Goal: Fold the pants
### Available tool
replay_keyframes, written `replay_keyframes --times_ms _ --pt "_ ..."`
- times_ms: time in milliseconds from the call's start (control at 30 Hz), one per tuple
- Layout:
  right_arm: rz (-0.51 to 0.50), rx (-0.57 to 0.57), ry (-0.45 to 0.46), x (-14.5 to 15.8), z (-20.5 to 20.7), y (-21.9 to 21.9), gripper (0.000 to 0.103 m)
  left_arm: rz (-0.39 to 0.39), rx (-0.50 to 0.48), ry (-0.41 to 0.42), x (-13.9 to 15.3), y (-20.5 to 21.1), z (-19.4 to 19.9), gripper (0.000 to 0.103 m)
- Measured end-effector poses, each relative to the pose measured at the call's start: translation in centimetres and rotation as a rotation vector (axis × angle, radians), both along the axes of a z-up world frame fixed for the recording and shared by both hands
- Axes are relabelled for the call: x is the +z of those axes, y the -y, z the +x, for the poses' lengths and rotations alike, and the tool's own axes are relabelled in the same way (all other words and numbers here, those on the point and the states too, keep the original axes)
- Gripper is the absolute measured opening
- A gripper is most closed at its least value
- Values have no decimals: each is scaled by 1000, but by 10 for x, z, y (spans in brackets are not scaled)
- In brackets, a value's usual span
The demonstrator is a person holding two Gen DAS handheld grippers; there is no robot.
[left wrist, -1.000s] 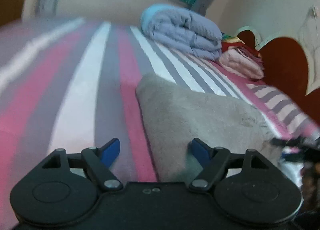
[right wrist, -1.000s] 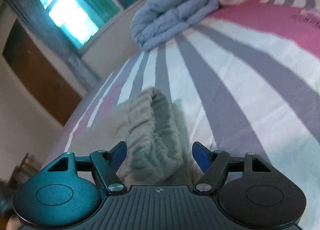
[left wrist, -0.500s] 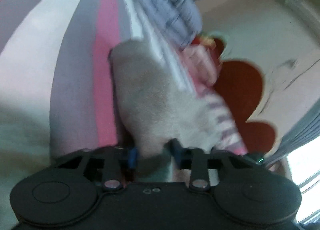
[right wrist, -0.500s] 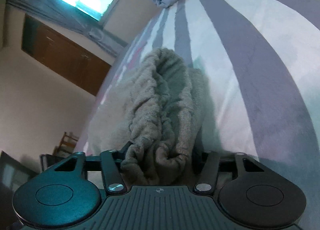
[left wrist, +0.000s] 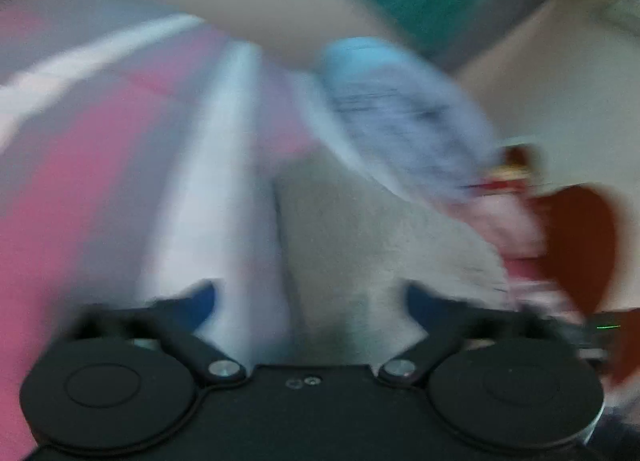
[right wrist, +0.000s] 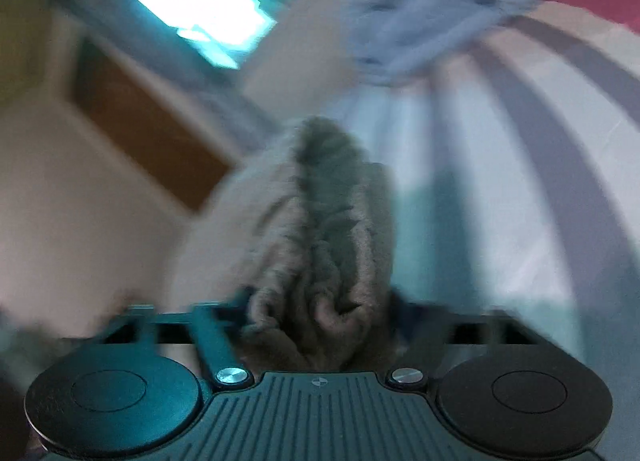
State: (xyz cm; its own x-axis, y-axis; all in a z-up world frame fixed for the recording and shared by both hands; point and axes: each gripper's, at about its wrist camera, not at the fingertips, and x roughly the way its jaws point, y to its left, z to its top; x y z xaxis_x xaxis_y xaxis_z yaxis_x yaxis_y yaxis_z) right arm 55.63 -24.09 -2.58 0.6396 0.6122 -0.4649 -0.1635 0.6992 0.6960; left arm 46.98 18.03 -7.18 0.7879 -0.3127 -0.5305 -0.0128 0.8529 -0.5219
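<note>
Right wrist view: right tongs [right wrist: 320, 305] pinch the pants' [right wrist: 316, 221] bunched waistband; pants run lengthwise away along the bed [left wrist: 100, 189]. Left tongs [left wrist: 308, 297] gape wide, empty, above fabric.

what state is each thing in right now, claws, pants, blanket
left claw: open, over the pants, gripping nothing
right claw: shut on the pants' bunched, ribbed end
pants: grey, gathered and lifted in the right claw
blue blanket: folded, lying on the bed
striped bedsheet: spread flat under everything
</note>
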Motion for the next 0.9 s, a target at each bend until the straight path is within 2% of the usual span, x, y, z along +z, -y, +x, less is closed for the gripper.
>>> replay_keyframes --times_ms 33,67,200,267,300,333,433,500,633,700,900 --pt "-74 -62 -62 -12 11 -2 90 26 -1 -29 -8 3 3 94" --pt "-92 -68 -93 -20 18 -4 90 47 -15 -39 -13 6 2 94" --pt "-30 -85 -60 -24 1 5 90 159 17 24 -12 15 -38 96" --pt "-17 -110 -14 -16 -19 17 92 250 42 46 -6 15 -78 97" --pt "-27 -113 -4 -13 -36 21 98 299 55 44 0 18 -99 97" --pt "-55 -118 30 -8 -58 24 103 343 68 43 2 23 -119 97" --pt "-215 -123 110 10 -130 20 103 442 100 53 12 41 -177 97" --pt "-297 -119 138 11 -177 18 103 460 134 63 19 54 -217 97" --pt "-434 -193 183 13 -261 6 103 410 152 111 32 75 -288 97" --pt "-454 -202 209 15 -290 -4 103 403 135 118 40 90 -317 97" --pt "-481 -207 323 34 -397 -24 103 464 124 230 65 140 -385 97"
